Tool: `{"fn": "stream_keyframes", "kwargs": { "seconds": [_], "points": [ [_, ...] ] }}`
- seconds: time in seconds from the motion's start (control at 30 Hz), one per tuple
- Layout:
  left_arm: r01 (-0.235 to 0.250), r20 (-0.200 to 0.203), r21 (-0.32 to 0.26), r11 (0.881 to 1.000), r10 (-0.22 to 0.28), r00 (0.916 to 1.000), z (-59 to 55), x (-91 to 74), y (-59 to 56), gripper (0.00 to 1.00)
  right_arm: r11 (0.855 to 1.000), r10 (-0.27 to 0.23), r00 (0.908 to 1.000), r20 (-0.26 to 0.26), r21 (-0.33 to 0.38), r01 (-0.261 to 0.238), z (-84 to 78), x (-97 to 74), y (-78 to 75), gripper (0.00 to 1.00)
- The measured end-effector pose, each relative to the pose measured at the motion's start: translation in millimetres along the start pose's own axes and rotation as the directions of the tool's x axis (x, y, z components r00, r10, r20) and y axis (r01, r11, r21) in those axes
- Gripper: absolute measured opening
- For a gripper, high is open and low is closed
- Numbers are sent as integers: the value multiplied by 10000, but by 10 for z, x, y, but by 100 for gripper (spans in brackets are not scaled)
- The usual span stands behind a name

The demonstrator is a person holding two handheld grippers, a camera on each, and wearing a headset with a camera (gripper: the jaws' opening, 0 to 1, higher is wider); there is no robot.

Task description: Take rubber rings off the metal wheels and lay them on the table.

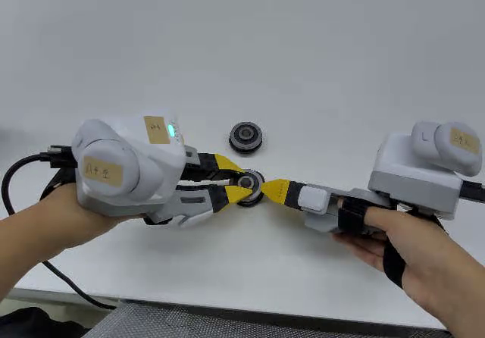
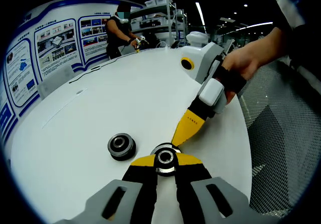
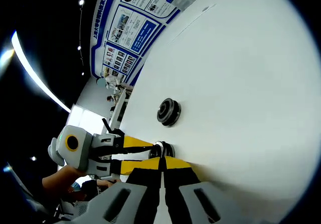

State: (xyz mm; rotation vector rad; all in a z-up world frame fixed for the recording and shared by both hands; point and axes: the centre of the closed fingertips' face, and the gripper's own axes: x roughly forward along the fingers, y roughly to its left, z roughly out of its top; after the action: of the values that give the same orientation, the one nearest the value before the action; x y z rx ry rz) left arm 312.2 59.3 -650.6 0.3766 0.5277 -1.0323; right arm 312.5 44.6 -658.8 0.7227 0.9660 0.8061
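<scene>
- Nearest me, the person's left hand (image 1: pixel 57 211) and right hand (image 1: pixel 394 233) each hold a tool low over the near side of the white bench (image 1: pixel 326 88).
- My left gripper (image 1: pixel 236 180) comes in from the left. Its yellow-tipped jaws are clenched on the held wheel (image 2: pixel 165 159), with one tip on each side of it.
- My right gripper (image 1: pixel 271 191) reaches in from the right with its jaws pressed almost together. Their tips touch that wheel's rim. I cannot tell whether they pinch any rubber.
- Just beyond, the second wheel (image 1: pixel 246 136) lies flat on the bench, apart from both grippers, with a dark ring (image 1: pixel 235 136) around its metal centre.
- Farthest off, in the left gripper view, another person (image 2: pixel 120 28) stands at the far end of the bench.
</scene>
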Motion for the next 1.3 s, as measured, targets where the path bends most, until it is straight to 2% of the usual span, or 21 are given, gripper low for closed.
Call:
{"fn": "stream_keyframes", "kwargs": {
  "seconds": [0.27, 0.47, 0.77, 0.87, 1.0, 1.07, 1.3],
  "points": [
    [-42, -108, -13, 10000, 42, 9999, 1, 1, -1, 12, 9995, -330, 9995, -23, -3, 330, -7, -6, 15, 2],
    [-54, -181, 2, 10000, 54, 9998, 2, 2, -3, 12, 9963, -608, 9981, -56, -614, 603, 11, -11, 42, 1],
    [-68, -191, 15, 10000, 68, 9998, -9, 2, 13, 12, 9908, -676, 9976, -149, -1187, 654, 13, 33, 83, 1],
    [-66, -187, 28, 10000, 67, 9998, -11, 4, 15, 12, 9857, -849, 9961, -238, -1480, 805, 12, 57, 77, 1],
    [-70, -179, 33, 10000, 71, 9998, -15, 5, 17, 12, 9883, -646, 9974, -307, -1407, 597, 1, 68, 121, 1],
    [-75, -155, 27, 10000, 75, 9999, -17, 5, 19, 12, 9818, -818, 9962, -291, -1744, 755, -3, 74, 116, 1],
    [-80, -118, 17, 10000, 80, 9999, -22, 6, 17, 12, 9846, -809, 9962, -325, -1578, 748, -14, 52, 109, 1]
  ]
}}
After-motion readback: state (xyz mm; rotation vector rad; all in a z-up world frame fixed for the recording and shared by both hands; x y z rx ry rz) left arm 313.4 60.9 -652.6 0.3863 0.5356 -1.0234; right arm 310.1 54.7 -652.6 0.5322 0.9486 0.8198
